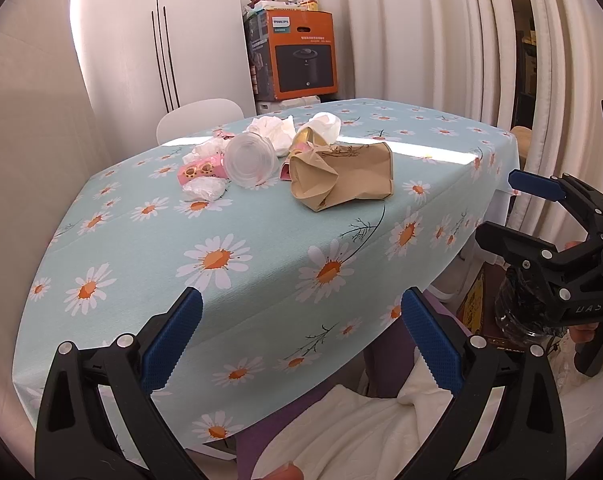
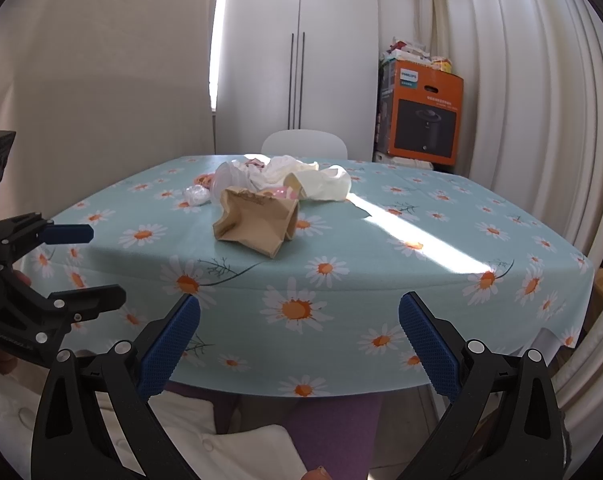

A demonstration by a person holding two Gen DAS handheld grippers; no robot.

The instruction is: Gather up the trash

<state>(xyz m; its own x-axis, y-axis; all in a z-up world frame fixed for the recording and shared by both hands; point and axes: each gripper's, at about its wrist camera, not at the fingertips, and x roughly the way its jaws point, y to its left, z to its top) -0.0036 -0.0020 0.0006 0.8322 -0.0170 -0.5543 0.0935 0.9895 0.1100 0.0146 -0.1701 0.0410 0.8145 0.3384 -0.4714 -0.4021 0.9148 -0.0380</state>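
Much of the trash heap sat half hidden behind its own front pieces: from the right wrist view the crumpled brown paper bag [image 2: 257, 222] covered the lower part of the clear plastic cup [image 2: 227, 178] and the pink wrapper [image 2: 279, 192], and the white tissues [image 2: 279, 170] behind them could not be told apart one from another. In the left wrist view the same cup [image 1: 251, 160] lay on its side, mouth toward the camera, beside the pink wrapper [image 1: 199, 172] and a small crumpled clear film [image 1: 205, 189], with the paper bag [image 1: 341, 176] just to its right, all resting near the far middle of the counter [image 1: 261, 240] with its daisy cloth. A white chair [image 2: 304, 142] showed only its back above the far edge. The left gripper [image 1: 301, 344] hung wide open and empty just short of the counter's near edge, pointed level across it. The right gripper [image 2: 299, 344] was likewise spread wide, holding nothing, before the near edge and aimed toward the heap; it also entered the left view from the right edge, cut off. A fingertip showed at the bottom edge of each view. The orange box [image 1: 301, 54] by the curtain [image 1: 441, 32] read "PHILIPS"; its smaller print was unreadable.
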